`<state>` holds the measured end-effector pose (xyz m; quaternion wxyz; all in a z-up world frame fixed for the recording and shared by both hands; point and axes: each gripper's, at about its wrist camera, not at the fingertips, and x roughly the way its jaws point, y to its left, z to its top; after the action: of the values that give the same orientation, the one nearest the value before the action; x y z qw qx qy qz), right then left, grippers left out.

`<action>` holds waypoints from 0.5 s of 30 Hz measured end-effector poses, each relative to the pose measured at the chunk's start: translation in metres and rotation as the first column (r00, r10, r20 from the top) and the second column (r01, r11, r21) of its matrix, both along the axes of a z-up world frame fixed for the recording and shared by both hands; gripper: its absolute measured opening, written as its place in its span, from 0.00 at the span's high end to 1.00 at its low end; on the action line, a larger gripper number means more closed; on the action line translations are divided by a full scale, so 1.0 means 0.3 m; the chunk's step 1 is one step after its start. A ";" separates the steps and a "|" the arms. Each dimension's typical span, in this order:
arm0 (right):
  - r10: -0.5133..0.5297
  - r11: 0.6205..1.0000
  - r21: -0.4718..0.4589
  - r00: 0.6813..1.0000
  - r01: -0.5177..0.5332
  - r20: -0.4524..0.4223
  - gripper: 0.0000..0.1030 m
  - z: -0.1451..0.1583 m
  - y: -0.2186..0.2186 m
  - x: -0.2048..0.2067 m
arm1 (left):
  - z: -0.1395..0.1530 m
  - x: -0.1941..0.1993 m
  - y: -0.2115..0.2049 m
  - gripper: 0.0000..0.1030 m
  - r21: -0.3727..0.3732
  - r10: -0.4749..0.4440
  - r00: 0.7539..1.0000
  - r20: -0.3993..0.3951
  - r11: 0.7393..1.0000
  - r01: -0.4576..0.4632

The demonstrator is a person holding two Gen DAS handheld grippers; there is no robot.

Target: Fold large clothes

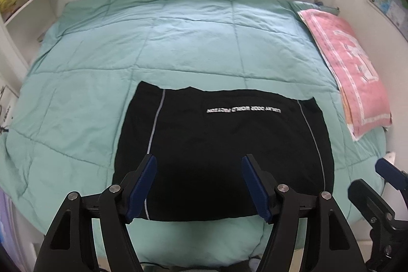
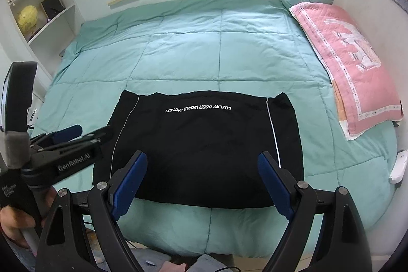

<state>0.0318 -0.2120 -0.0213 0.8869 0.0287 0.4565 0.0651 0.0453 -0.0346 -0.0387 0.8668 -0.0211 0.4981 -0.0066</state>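
Note:
A black garment (image 1: 224, 134) lies flat on the teal quilt (image 1: 178, 37), folded into a wide rectangle with white lettering near its far edge and a thin white stripe down each side. My left gripper (image 1: 199, 159) hovers open over the garment's near left part with nothing between its blue pads; the right wrist view shows it side-on as the left gripper (image 2: 68, 134). Above the near edge of the black garment (image 2: 204, 144) my right gripper (image 2: 202, 156) stands wide open and empty. One finger of the right gripper (image 1: 382, 167) shows at the far right of the left wrist view.
A pink quilted pillow (image 2: 352, 63) lies along the bed's right side, with a small white device (image 2: 397, 167) beside the quilt's right edge. White shelves (image 2: 46, 7) with books and a yellow globe stand at the left. A window spans the back wall. A hand (image 2: 12, 221) holds the left gripper's handle.

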 end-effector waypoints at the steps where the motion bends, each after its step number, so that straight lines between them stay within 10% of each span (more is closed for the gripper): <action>1: -0.001 1.000 0.002 1.000 0.001 -0.002 0.13 -0.002 -0.001 0.000 | -0.001 -0.001 -0.005 0.31 -0.004 -0.008 1.000 0.000 1.000 0.008; 15: 0.017 0.999 0.029 0.999 -0.016 -0.047 0.13 -0.035 0.002 0.009 | -0.010 0.001 -0.007 0.31 -0.028 -0.019 0.999 -0.027 0.999 0.018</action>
<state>0.0344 -0.2115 -0.0319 0.8749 0.0390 0.4764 0.0781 0.0457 -0.0366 -0.0417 0.8595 -0.0285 0.5099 -0.0212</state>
